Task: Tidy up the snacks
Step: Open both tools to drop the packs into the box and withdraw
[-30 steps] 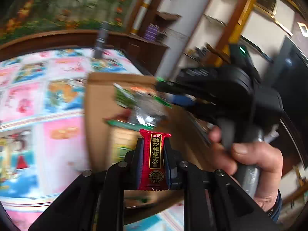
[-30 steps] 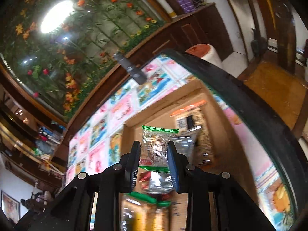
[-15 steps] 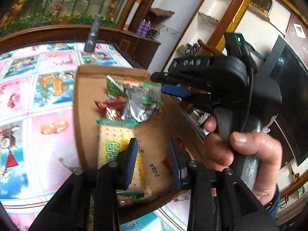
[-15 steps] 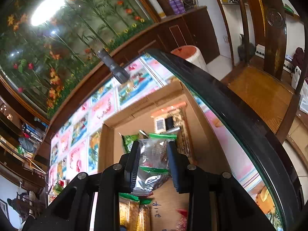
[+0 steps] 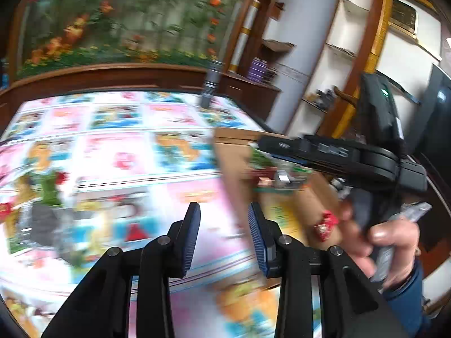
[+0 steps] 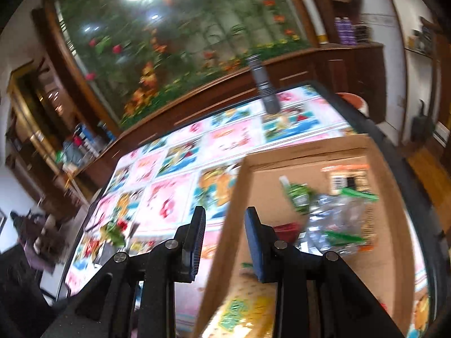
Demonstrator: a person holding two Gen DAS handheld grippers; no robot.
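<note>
Left wrist view: the left hand-held gripper is seen with its jaws just opened, nothing between them, over the patterned worktop. Beyond, to the right, a red snack packet lies in the cardboard box. In the right wrist view, the right hand-held gripper is seen parted and empty over the box's wall, with clear and green packets piled farther inside.

Two wrist fisheyes, angled down over the counter.
Left view looks along its fingers at the patterned cover, box to its right; right view sits close above the box's left wall. Both share box, counter, flower mural.
</note>
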